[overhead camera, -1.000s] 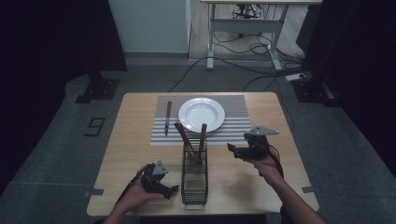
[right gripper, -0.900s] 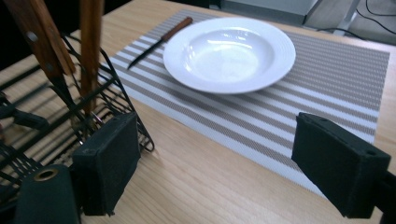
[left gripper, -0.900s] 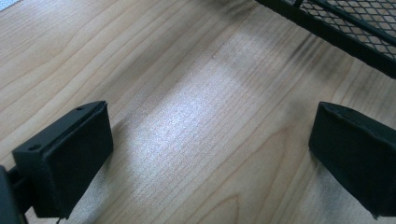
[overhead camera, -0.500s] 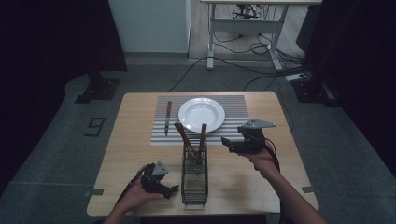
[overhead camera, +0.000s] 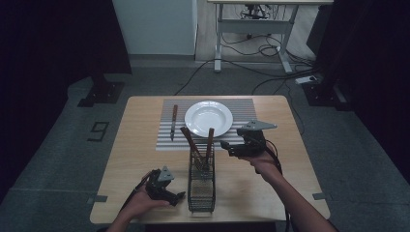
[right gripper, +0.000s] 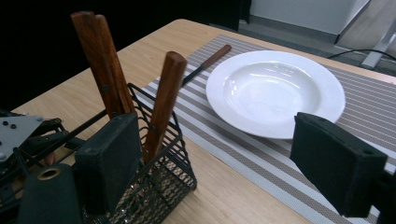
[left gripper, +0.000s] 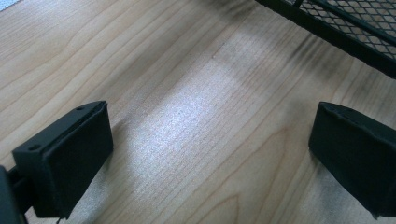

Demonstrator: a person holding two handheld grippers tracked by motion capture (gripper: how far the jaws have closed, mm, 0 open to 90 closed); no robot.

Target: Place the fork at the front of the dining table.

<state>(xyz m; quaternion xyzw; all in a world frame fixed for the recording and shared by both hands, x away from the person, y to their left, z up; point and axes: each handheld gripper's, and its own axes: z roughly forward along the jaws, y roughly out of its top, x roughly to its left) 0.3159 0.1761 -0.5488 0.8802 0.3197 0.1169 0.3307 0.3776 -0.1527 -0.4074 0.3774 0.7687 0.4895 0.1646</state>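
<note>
The wooden-handled utensils point(overhead camera: 199, 142) stand handle-up in the black wire basket point(overhead camera: 201, 186) near the middle of the table point(overhead camera: 140, 145); two lean together toward the far left, a third point(right gripper: 163, 100) stands just beside them, nearly upright with a slight tilt the other way, so their long axes run steeply upward out of the basket. The right hand-held gripper point(overhead camera: 231, 145) hangs above the table just right of those handles, jaws spread wide and level, pointing toward them; nothing is between the pads and they touch nothing. In the right gripper view the nearest handle sits just past the left pad point(right gripper: 109, 163), apart from it. The left hand-held gripper point(overhead camera: 178, 196) lies low over the table at the near left, just beside the basket's near end, jaws likewise released and empty; in the left gripper view only bare wood lies between its pads point(left gripper: 70, 158). Beyond the basket, a white plate point(overhead camera: 209, 118) rests on a striped placemat point(overhead camera: 241, 108), and a knife point(overhead camera: 173, 122) lies on the mat left of the plate, handle toward the far edge.
</note>
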